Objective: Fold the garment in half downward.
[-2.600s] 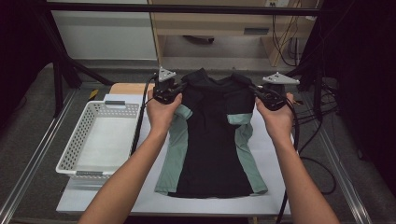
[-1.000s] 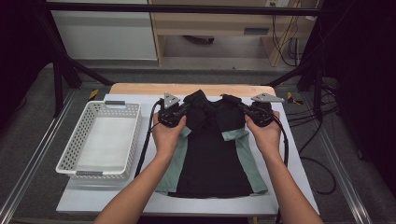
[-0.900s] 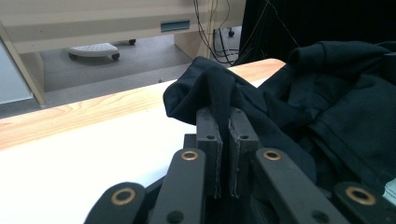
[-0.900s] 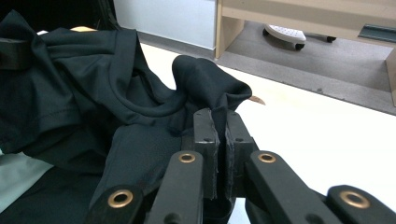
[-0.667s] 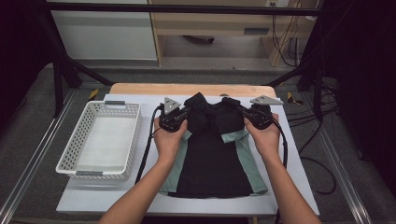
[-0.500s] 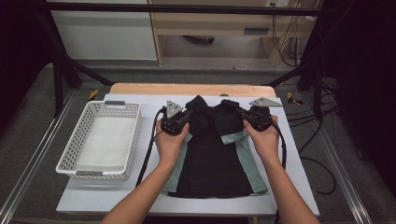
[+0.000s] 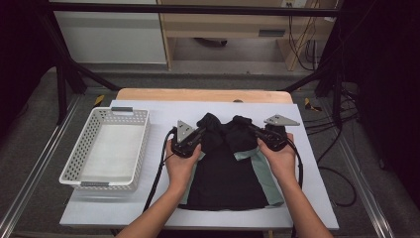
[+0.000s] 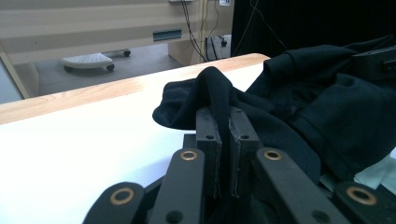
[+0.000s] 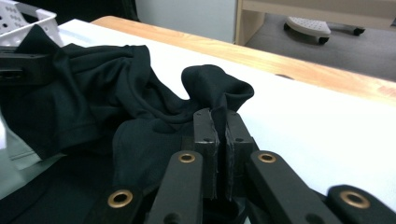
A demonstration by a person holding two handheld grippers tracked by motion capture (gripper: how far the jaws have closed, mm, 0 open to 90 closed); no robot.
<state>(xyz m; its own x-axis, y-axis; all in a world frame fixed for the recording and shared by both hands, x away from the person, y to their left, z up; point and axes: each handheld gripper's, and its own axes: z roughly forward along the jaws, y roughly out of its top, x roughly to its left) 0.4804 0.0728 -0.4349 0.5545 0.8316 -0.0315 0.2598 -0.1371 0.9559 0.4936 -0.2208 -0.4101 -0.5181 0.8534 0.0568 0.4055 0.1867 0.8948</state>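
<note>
- Dim room with dark curtains at the sides, grey floor, and a white sheet (image 7: 322, 198) laid over my wooden counter (image 7: 148, 94).
- Closest to me, the bottom hem of the black shirt (image 7: 225, 173) lies flat on the sheet, with pale green side panels showing along both edges.
- My left gripper (image 7: 197, 137) is clamped tight on a pinch of the shirt's black fabric at its upper left. In the left gripper view a fold of cloth sticks up from between the jaws (image 8: 223, 140).
- My right gripper (image 7: 258, 135) does the same at the upper right, jaws squeezed together on a bunched fold (image 9: 219, 144).
- Between the two grippers the shirt's top part is humped up and rumpled, off the flat body below it.
- Off to my left, just beside the shirt but not touching it, sits a white perforated basket (image 7: 141, 144) on the sheet.
- Farther back there's bare sheet, then the counter's wooden edge.
- Beyond that, a light wood desk (image 7: 237, 25) and hanging cables (image 7: 302, 39).
</note>
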